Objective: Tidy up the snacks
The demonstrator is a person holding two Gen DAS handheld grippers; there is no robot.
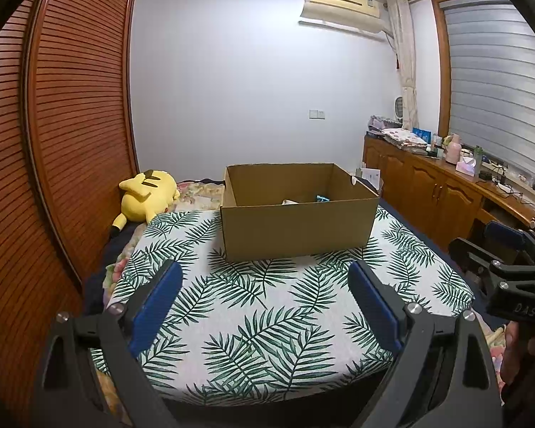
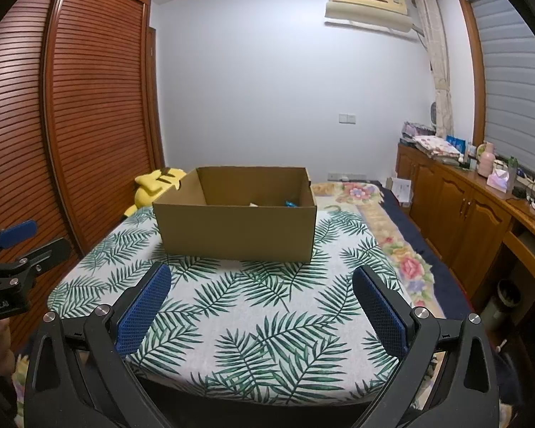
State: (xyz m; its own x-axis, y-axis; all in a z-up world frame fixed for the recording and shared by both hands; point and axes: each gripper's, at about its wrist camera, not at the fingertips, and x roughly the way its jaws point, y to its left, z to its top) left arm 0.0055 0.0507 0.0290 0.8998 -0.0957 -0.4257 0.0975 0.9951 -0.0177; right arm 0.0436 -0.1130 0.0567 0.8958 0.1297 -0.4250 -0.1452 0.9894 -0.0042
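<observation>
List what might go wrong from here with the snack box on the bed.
The cardboard box sits on soft leaf-print bedding, so pushing on it may tip or slide it. Its near wall hides most of the contents; only a blue packet shows, so reaching in is blind. Both grippers, left and right, hold nothing.
</observation>
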